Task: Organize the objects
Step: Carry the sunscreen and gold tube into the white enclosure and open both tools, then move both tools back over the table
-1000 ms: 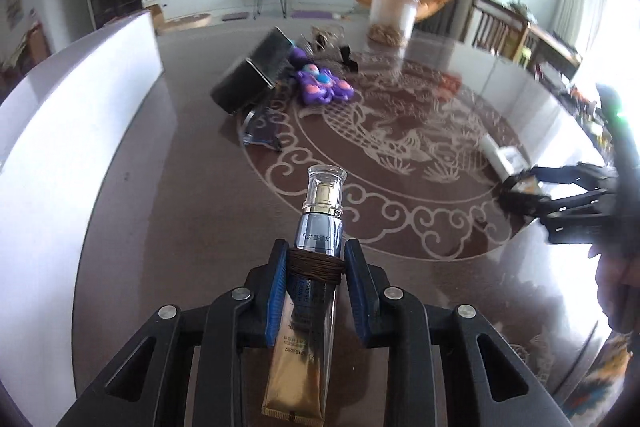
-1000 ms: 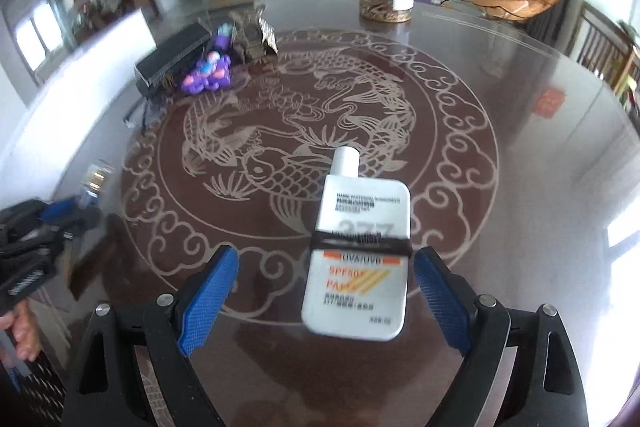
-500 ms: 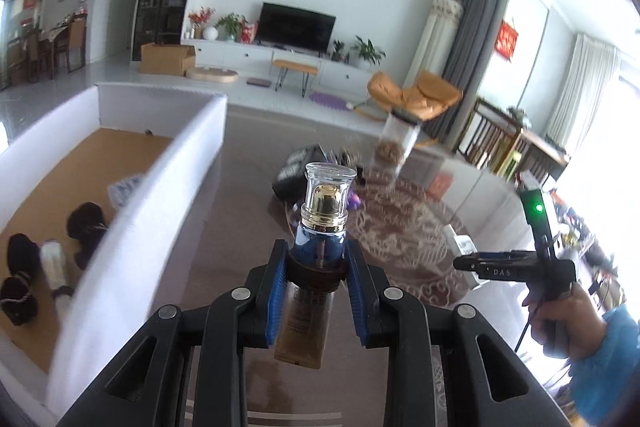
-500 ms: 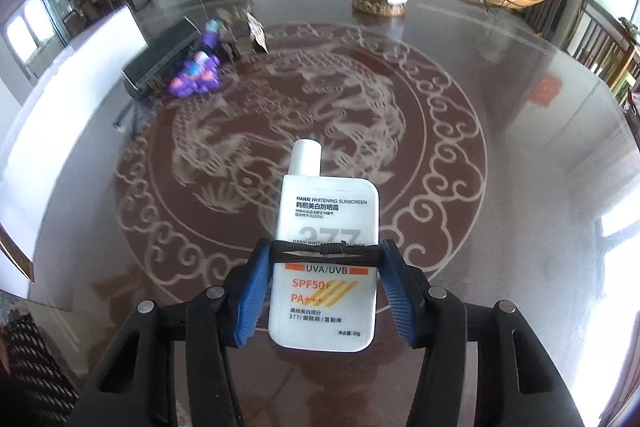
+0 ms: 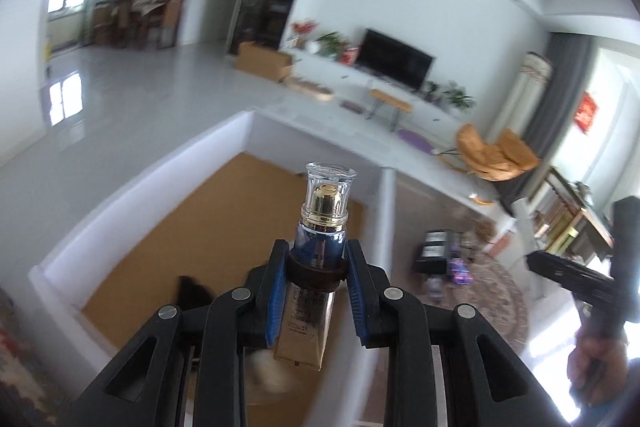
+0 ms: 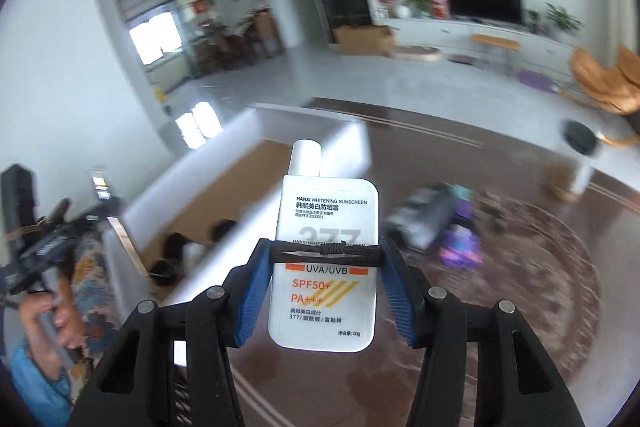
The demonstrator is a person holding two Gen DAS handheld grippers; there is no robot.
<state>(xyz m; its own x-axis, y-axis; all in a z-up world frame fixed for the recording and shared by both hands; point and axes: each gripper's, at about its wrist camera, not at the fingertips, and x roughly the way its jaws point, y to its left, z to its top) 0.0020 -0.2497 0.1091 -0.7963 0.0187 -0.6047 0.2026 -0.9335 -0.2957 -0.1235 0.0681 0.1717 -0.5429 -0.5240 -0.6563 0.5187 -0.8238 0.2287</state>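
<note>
My left gripper (image 5: 317, 281) is shut on a gold and blue cosmetic tube (image 5: 316, 263) with a clear cap, held in the air over the white-walled box (image 5: 132, 195) with a brown floor. My right gripper (image 6: 324, 277) is shut on a white flat sunscreen bottle (image 6: 324, 259), held above the dark table (image 6: 500, 327) to the right of the same box (image 6: 224, 187). Dark items (image 6: 176, 247) lie inside the box. The right gripper shows at the right edge of the left wrist view (image 5: 576, 277).
A black case (image 6: 424, 215) and a purple toy (image 6: 460, 247) lie on the patterned table centre. A clear jar (image 6: 576, 163) stands at the far right. The box's right wall (image 5: 386, 227) separates it from the table.
Both grippers rose and swung left toward the box. The left one now hangs over the box's inside. The right gripper closed on the sunscreen bottle and lifted it off the table.
</note>
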